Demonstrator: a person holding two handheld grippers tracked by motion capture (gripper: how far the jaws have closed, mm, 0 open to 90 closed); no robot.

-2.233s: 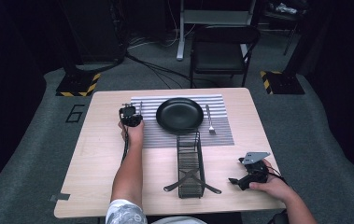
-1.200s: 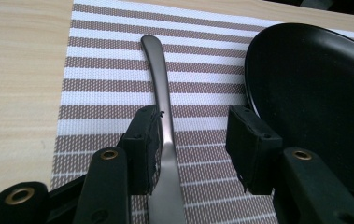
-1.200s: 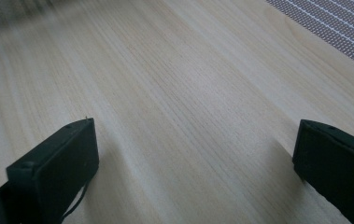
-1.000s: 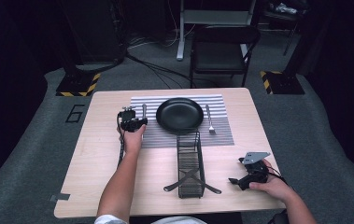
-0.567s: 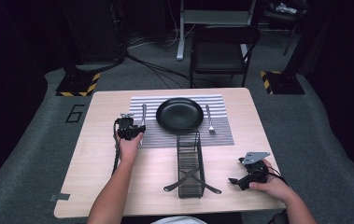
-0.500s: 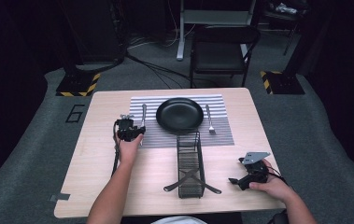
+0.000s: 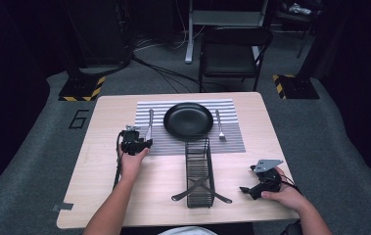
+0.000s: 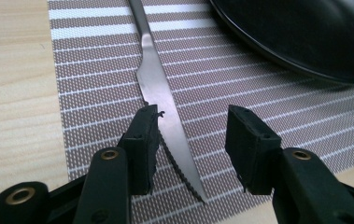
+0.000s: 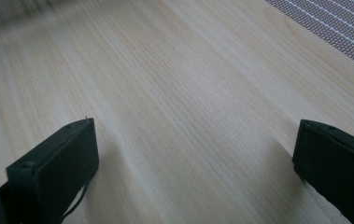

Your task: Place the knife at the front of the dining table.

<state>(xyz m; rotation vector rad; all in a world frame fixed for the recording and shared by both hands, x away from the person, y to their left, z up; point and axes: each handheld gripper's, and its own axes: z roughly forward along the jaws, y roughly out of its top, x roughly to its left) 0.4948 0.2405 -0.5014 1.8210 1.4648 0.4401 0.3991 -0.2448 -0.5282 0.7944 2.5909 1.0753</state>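
Knife (image 8: 158,100) flat on striped placemat (image 8: 95,74), beside plate (image 8: 305,32) as a place setting | left claw (image 8: 193,128) open, straddling blade | right claw (image 9: 193,154) open, parked on table (image 9: 174,93)

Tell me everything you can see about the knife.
The knife is one plain piece of silvery metal: a slim handle widening into a blade with a serrated edge and a pointed tip. It lies flat on the striped placemat, left of the black plate, tip toward the person. The left gripper sits over the blade with its jaws apart, the blade running beside one pad. Whether that pad touches it is unclear.
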